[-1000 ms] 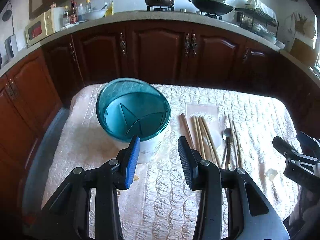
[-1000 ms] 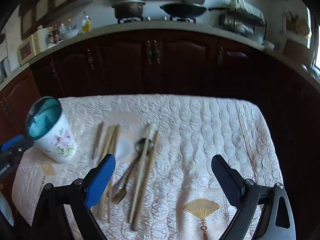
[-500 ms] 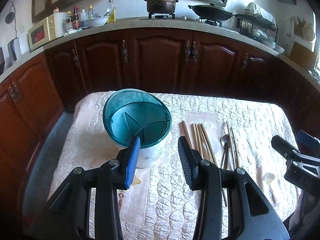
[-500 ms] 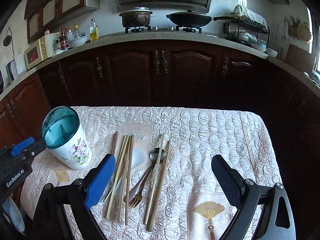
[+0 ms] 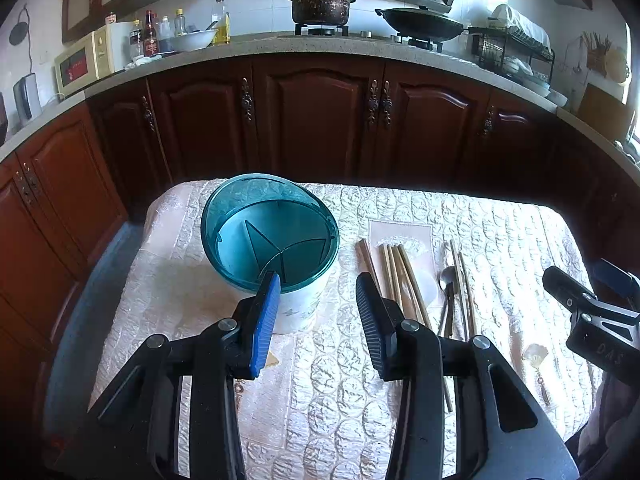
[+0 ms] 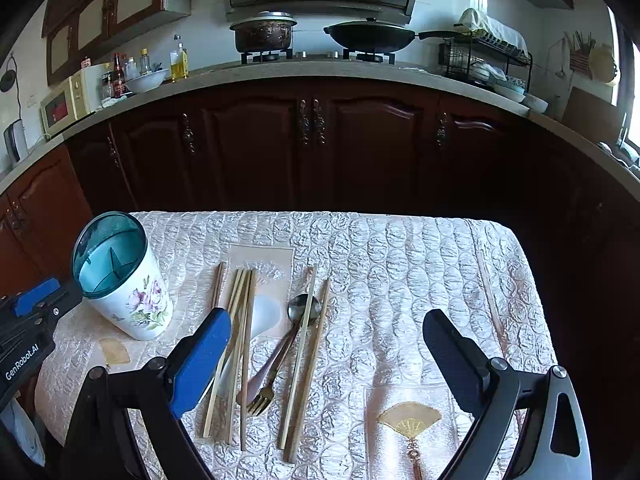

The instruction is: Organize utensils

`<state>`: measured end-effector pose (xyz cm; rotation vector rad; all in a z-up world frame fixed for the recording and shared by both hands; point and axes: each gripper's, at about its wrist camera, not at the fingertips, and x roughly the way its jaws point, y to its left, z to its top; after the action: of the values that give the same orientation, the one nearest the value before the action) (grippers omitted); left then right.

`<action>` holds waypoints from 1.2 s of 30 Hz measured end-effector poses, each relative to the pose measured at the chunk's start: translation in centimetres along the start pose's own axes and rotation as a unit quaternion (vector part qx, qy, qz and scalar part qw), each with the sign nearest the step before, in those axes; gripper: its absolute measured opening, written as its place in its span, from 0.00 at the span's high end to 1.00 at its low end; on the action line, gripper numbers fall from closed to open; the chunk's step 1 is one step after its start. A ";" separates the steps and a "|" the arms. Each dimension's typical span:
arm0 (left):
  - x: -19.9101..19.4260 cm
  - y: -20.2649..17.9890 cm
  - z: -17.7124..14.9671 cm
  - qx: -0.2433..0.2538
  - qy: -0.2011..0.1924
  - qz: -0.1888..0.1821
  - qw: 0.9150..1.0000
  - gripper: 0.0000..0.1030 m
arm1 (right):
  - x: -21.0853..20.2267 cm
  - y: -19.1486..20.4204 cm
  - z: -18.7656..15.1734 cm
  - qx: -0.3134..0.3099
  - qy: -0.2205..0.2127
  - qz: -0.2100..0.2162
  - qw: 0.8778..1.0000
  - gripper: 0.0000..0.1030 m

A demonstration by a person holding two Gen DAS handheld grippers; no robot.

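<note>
**Both grippers poised, nothing picked up yet**

The left gripper [image 5: 316, 300] hangs over the quilted tabletop [image 6: 400, 264] with its jaws apart and empty, just in front of the holder [image 6: 124, 280], a floral cup with a teal divided insert, upright at the left. The right gripper [image 6: 326, 340] has its jaws spread wide, empty too, above the utensils laid out in a row: chopsticks [image 6: 240, 320], a metal spoon [image 6: 302, 306], a fork [image 6: 260, 398].

This reads as the opening step. Next, I'd judge, the right gripper must drop onto one thin piece and pinch it cleanly off the cloth.

A pale spoon [image 6: 266, 314] lies half under the chopsticks. How many sticks there are is hard to count.
</note>
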<state>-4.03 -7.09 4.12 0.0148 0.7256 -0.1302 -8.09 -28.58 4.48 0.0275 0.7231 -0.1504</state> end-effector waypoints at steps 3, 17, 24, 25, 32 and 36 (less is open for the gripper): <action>0.1 0.0 0.0 0.000 0.001 0.000 1.000 0.62 | 0.1 -0.2 0.0 0.001 0.001 -0.002 1.000 0.07; 0.4 -0.1 -0.2 -0.002 0.003 -0.003 1.000 0.62 | 0.6 -0.4 -0.1 0.001 0.008 -0.004 1.000 0.07; 0.5 -0.3 -0.4 -0.001 0.005 -0.003 1.000 0.62 | 0.8 -0.4 -0.1 0.002 0.011 -0.004 1.000 0.07; 0.5 -0.4 -0.5 -0.001 0.006 -0.004 1.000 0.62 | 0.8 -0.4 -0.1 0.002 0.011 -0.004 1.000 0.07; 1.0 -0.9 -0.6 0.002 0.012 -0.005 1.000 0.62 | 1.0 -0.7 -0.4 0.004 0.013 -0.006 1.000 0.07; 1.2 -1.1 -0.7 0.004 0.013 -0.004 1.000 0.62 | 1.2 -1.0 -0.4 0.007 0.017 -0.003 1.000 0.07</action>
<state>-3.69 -8.28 2.86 0.0208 0.7518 -0.1405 -7.58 -29.69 3.40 0.0409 0.7555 -0.1607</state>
